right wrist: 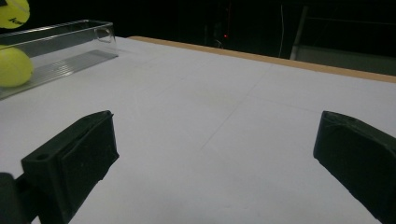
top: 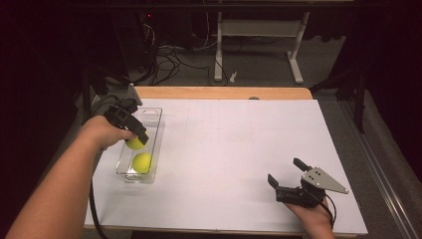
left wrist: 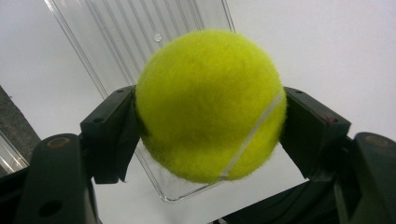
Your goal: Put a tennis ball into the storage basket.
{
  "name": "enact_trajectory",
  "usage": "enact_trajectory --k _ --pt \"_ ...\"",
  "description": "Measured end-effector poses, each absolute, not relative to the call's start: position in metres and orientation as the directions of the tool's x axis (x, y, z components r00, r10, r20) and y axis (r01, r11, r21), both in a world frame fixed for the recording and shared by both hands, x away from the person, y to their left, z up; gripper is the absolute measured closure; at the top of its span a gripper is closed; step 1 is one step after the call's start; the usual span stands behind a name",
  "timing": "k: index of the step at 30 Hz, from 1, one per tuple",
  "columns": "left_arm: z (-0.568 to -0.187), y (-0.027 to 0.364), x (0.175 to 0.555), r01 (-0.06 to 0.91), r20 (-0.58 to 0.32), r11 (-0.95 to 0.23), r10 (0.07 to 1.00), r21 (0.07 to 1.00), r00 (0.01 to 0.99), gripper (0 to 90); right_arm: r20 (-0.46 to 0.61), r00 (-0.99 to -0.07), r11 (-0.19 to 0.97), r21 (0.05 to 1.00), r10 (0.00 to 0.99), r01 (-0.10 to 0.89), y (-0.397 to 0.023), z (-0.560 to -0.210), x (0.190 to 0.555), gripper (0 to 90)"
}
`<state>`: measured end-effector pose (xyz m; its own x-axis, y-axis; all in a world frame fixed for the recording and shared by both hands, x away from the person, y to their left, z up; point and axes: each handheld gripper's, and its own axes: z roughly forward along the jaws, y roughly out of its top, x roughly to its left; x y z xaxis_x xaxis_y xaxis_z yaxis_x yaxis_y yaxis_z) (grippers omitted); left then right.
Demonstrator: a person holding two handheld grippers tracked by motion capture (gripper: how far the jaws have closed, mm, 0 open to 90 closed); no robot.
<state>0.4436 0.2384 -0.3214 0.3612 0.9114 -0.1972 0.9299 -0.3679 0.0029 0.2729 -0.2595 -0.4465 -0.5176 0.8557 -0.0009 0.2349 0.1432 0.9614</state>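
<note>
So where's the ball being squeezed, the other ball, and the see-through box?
Held tennis ball (left wrist: 210, 105): left gripper view, on the fuzzy front of the ball.
Second tennis ball (top: 142, 162): high view, on its top, inside the box.
Clear box (top: 153, 113): high view, on its far rim.

- The white table sheet (top: 239, 149) is evenly lit from above; the room behind it is nearly black.
- Shadows are soft and short.
- The held tennis ball (left wrist: 210, 105) is sharp and vivid.
- The clear plastic tray (left wrist: 140, 37) shows faint glare.
- The right gripper view is dimmer, its near jaws slightly soft.
</note>
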Motion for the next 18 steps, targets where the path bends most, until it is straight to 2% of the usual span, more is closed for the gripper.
enact_trajectory --k 10,18 --pt "-0.318 0.245 0.453 0.942 -0.200 -0.335 0.922 0.019 0.332 27.2 0.001 -0.519 0.144 0.960 0.855 0.239 -0.259 -0.447 0.273 0.2" --pt "-0.327 0.241 0.458 0.937 -0.186 -0.350 0.920 0.001 0.344 27.2 0.005 -0.517 0.140 0.961 0.856 0.240 -0.260 -0.447 0.273 0.2"
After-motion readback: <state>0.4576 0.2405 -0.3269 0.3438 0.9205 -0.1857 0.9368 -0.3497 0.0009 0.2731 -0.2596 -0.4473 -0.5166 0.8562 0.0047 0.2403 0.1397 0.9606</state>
